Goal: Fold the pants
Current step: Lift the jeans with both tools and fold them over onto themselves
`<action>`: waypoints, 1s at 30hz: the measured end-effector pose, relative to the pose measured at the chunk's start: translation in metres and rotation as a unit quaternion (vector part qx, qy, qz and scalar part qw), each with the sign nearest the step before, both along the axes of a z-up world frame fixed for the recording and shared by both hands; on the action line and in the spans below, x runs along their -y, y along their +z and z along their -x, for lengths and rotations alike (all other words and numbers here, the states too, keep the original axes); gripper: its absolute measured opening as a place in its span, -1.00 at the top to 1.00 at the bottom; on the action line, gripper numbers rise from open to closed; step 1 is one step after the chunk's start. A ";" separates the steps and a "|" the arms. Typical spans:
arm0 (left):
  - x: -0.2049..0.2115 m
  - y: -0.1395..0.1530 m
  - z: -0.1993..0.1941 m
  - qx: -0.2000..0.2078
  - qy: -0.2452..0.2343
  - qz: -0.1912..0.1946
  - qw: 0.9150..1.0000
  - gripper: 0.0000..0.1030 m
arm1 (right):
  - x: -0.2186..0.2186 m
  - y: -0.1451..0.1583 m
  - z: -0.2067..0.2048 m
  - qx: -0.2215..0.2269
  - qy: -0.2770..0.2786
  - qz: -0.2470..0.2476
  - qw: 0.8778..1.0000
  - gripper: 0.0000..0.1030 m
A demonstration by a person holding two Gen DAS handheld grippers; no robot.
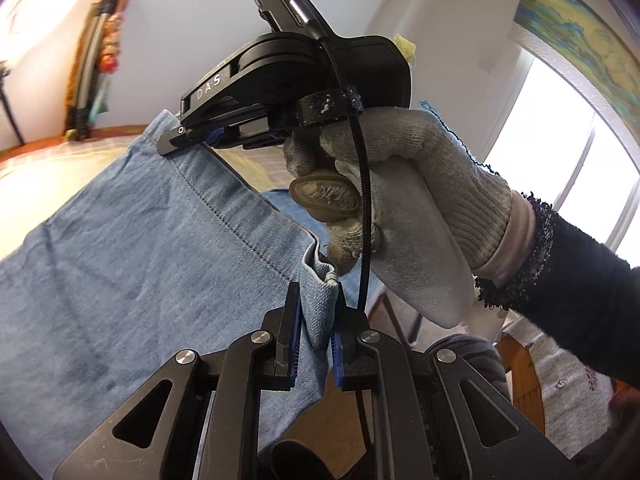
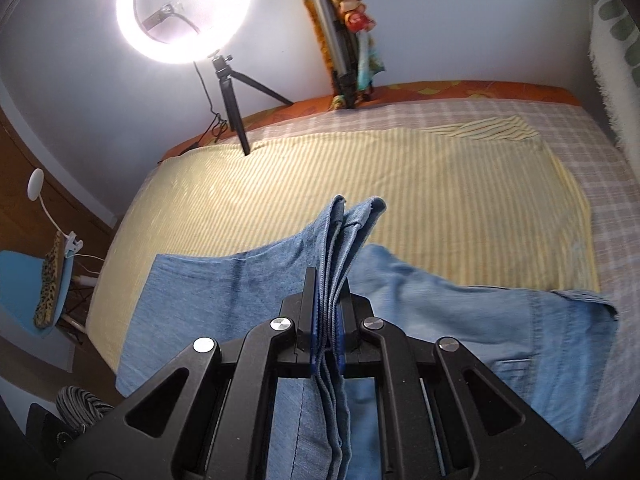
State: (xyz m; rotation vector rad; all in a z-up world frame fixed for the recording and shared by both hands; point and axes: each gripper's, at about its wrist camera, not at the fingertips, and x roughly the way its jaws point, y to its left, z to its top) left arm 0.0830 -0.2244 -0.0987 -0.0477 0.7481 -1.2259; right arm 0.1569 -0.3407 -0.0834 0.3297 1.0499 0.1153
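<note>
We see a bed [image 2: 624,184] with yellow striped sheet [image 2: 360,184], blue jeans [image 2: 460,312] half lifted off it, our left gripper [image 1: 316,320] and right gripper [image 2: 327,312] each clamped on a bunched denim edge, gloved hand [image 1: 420,184] holding the right one.

Probably a home bedroom: bed [image 2: 600,184] with striped sheet [image 2: 360,184], ring light [image 2: 184,12].

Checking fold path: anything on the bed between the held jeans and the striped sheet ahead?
Nothing visible. Both hand-held grippers, left and right, clamp the jeans; the yellow striped sheet ahead lies bare, with only the tripod at its far edge.
</note>
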 end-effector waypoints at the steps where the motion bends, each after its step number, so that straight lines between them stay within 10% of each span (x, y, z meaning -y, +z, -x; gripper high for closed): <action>1: 0.004 0.001 0.000 0.000 -0.005 0.002 1.000 0.79 | 0.005 0.002 0.003 0.000 -0.002 0.004 1.000 0.86; 30: 0.136 -0.011 -0.021 -0.006 -0.112 -0.010 0.994 0.79 | 0.142 -0.005 0.072 -0.022 -0.091 0.049 0.994 0.87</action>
